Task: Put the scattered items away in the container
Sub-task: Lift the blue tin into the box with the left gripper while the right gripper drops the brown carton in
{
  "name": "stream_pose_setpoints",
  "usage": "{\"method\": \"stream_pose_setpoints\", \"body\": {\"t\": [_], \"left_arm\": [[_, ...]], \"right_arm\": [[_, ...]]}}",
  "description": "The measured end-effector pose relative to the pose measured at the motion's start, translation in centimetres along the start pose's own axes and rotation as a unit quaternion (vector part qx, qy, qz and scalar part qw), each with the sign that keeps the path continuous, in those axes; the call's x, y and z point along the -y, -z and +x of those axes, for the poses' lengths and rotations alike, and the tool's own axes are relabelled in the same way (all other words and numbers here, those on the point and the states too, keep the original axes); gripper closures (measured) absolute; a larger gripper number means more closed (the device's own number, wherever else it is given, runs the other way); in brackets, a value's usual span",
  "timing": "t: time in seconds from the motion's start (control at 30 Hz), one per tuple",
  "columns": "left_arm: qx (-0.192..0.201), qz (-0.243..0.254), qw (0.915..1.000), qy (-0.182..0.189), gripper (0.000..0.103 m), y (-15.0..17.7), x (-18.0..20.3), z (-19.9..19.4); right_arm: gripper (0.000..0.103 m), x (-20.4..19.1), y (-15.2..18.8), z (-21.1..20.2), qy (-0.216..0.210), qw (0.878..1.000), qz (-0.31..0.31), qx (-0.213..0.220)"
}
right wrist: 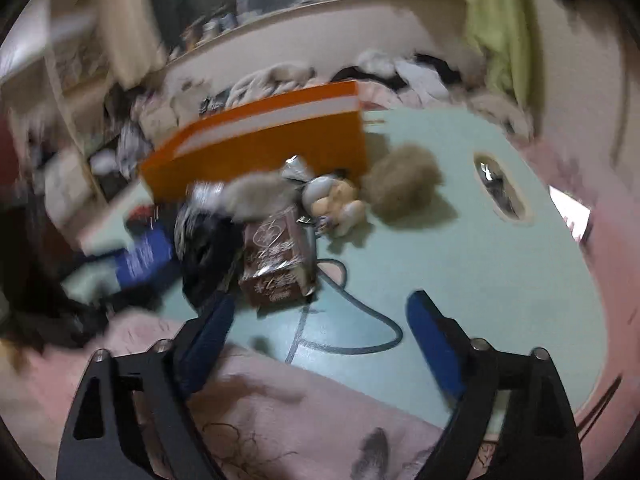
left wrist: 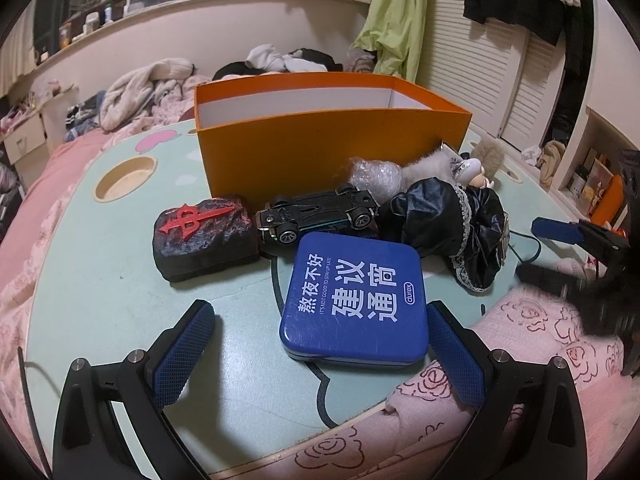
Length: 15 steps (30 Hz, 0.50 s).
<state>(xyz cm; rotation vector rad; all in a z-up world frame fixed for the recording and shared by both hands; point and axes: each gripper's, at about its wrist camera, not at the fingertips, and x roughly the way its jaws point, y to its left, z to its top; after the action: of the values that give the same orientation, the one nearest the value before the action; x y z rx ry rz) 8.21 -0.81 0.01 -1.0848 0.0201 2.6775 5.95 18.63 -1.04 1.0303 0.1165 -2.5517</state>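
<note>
On the pale green table [left wrist: 120,280], an orange box [left wrist: 320,148] stands open-topped with the scattered things in front of it: a dark stone-like block [left wrist: 204,236], an upturned toy car [left wrist: 320,212], a blue tin [left wrist: 356,300] and a black-dressed doll [left wrist: 452,224]. The left claw [left wrist: 320,344] gapes wide, the tin between its fingers, unpressed. The right claw [right wrist: 320,340] stands wide, empty, before a brown packet [right wrist: 276,260].

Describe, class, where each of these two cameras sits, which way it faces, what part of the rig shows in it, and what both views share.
Left wrist: on the left gripper, angled down at the blue tin, toy car and orange box; open fingers visible, right gripper at the edge.
Right wrist: on the right gripper, blurred, angled down at the brown packet and doll; open fingers visible.
Shared: orange box, blue tin, doll, green table.
</note>
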Motion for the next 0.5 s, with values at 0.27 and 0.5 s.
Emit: {"method": "stream_pose_setpoints", "body": {"t": [0.27, 0.5], "left_arm": [[0.0, 0.001, 1.0, 0.0, 0.0, -0.1, -0.2, 0.1], [0.0, 0.001, 1.0, -0.001, 0.0, -0.1, -0.2, 0.1]], "right_arm": [[0.001, -0.8, -0.4, 1.5, 0.022, 0.999, -0.035, -0.011], [0.001, -0.7, -0.4, 1.6, 0.022, 0.999, -0.034, -0.011]]}}
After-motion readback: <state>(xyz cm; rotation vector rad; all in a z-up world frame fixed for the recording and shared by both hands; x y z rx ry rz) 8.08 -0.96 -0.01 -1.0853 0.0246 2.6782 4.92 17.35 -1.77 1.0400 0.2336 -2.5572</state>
